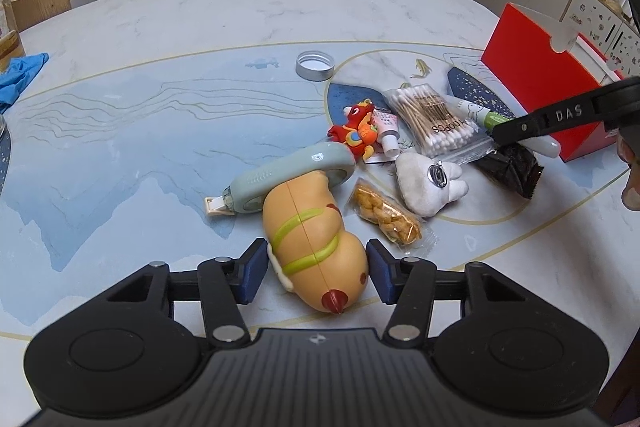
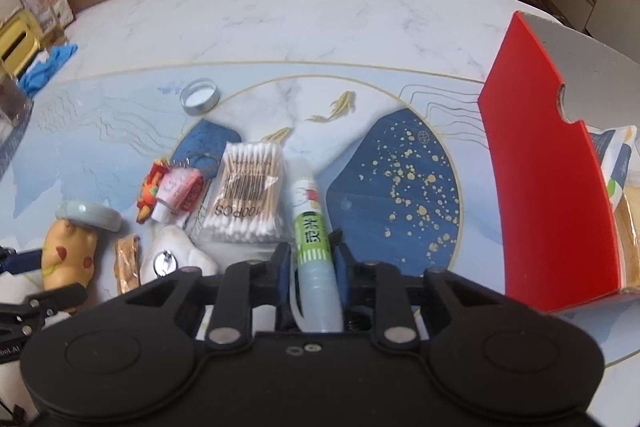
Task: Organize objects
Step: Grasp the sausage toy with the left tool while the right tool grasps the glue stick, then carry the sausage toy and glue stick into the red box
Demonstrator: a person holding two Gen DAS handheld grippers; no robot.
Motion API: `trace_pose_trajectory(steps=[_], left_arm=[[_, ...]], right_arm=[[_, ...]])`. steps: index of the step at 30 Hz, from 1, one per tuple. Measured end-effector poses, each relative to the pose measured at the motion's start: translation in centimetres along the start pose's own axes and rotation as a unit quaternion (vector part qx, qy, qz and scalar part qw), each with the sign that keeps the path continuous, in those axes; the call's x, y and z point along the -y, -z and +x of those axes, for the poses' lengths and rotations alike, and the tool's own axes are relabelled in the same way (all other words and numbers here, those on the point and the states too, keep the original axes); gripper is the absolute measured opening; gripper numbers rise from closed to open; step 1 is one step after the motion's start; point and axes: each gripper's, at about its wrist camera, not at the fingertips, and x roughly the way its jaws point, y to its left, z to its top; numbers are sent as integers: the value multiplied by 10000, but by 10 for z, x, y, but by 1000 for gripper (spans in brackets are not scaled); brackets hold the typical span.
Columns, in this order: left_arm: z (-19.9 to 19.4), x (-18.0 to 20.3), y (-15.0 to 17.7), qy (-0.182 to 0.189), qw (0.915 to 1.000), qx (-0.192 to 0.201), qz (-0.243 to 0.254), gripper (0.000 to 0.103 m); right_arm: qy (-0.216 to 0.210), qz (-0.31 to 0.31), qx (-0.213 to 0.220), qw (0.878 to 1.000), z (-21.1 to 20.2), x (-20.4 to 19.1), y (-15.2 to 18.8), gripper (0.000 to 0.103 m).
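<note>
A tan toy figure with green stripes [image 1: 316,247] lies on the table between the pads of my left gripper [image 1: 317,273]; the jaws stand wide on either side with small gaps. The toy also shows in the right wrist view [image 2: 68,259]. My right gripper [image 2: 312,263] is shut on a green-labelled glue tube [image 2: 314,239], low over the table. The same tube shows in the left wrist view [image 1: 480,113]. A red box [image 2: 548,187] stands open at the right.
Scattered nearby are a cotton swab bag [image 1: 432,119], a grey-green tape dispenser [image 1: 288,175], a snack packet [image 1: 388,217], a white plush [image 1: 428,183], a red dragon charm [image 1: 356,131], a dark packet [image 1: 512,167] and a metal lid [image 1: 315,65]. A blue cloth [image 1: 20,79] lies far left.
</note>
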Motion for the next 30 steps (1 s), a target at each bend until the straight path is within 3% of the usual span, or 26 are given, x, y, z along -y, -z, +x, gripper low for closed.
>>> trace_pose_trajectory(steps=[17, 30], left_arm=[[-38, 18, -30, 367, 9990, 233, 41, 50], [-63, 88, -79, 752, 9925, 573, 779, 50]], right_arm=[[-350, 266, 759, 9961, -78, 14, 8, 22], [-339, 540, 1556, 9858, -140, 57, 13, 22]])
